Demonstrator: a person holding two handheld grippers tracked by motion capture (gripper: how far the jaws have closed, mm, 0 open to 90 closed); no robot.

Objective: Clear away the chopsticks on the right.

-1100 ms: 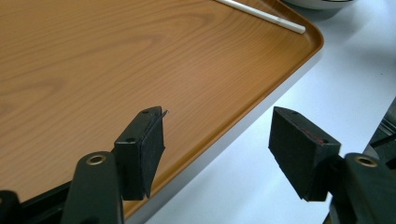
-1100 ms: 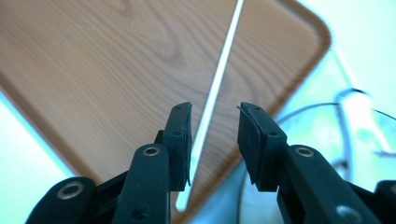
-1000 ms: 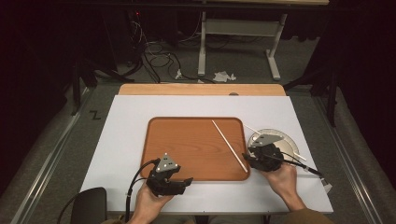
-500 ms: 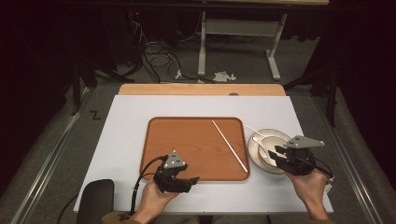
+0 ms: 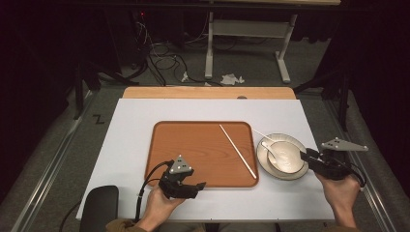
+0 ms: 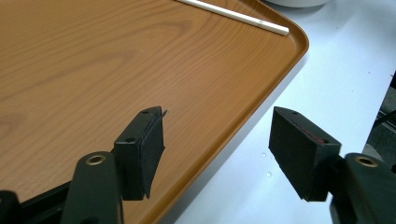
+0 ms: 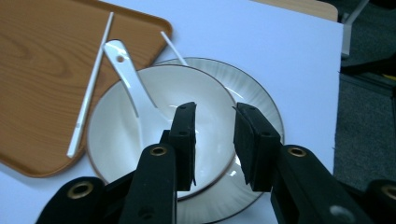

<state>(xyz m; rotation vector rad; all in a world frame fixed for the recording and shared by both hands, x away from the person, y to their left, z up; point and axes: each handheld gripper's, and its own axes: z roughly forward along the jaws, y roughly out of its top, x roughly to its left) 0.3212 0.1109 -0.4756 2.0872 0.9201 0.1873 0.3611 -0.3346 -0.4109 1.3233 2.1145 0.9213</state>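
A brown wooden tray [image 5: 193, 145] lies mid-table with a white chopstick [image 5: 238, 151] slanting across its right side. To its right a white bowl [image 5: 290, 154] holding a white spoon [image 5: 271, 152] sits on a plate [image 5: 261, 155], and a second chopstick [image 5: 263, 135] pokes out behind. My left gripper [image 5: 200, 186] is open at the tray's near edge; its jaws straddle the tray rim [image 6: 261, 88]. My right gripper [image 5: 304, 155] is at the plate's right edge, open; its jaws have just been closing, and they hover over the bowl [image 7: 205, 88] without gripping it.
The white tabletop [image 5: 145, 116] ends in a wooden strip [image 5: 208, 93] at the far side. A black pad [image 5: 99, 208] sits at the near left corner. Cables and desk legs [image 5: 209, 53] are on the floor beyond.
My right gripper has moved to the right, from over the plate to just past its right edge. The left gripper has barely shifted.
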